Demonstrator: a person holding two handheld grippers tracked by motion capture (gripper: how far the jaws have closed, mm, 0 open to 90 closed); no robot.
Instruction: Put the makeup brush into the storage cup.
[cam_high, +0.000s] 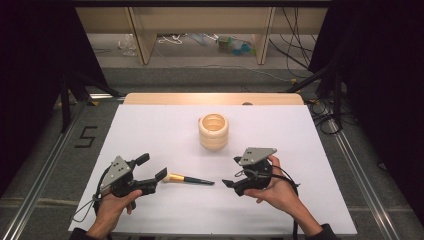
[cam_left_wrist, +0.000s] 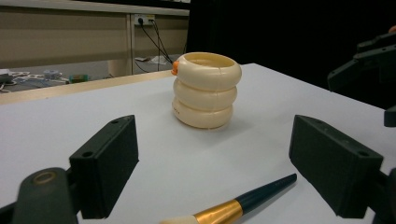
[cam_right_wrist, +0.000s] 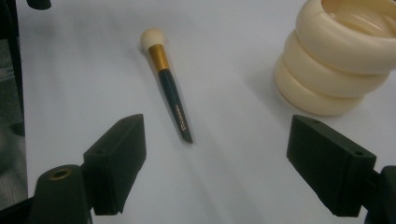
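Observation:
A makeup brush (cam_high: 190, 179) with a cream tip, gold ferrule and dark handle lies flat on the white table sheet (cam_high: 150, 130), between my two grippers. Its bristle end almost touches the nearer jaw of my left gripper (cam_high: 152, 167), which is open and empty. My right gripper (cam_high: 231, 172) is open too, just past the handle tip. A cream ribbed cup (cam_high: 213, 131) stands upright behind them, mid-table. In the left gripper view the brush (cam_left_wrist: 233, 205) lies low between the wide jaws, with the cup (cam_left_wrist: 205, 91) beyond. The right gripper view shows the brush (cam_right_wrist: 170, 91) ahead and the cup (cam_right_wrist: 341, 65) at right.
The white sheet ends at a wooden table edge (cam_high: 212, 98) at the back. Metal rails (cam_high: 45, 165) run along both sides of the table, with a "5" marked on the floor (cam_high: 86, 136) at left. Cables and wooden furniture legs (cam_high: 142, 42) lie beyond.

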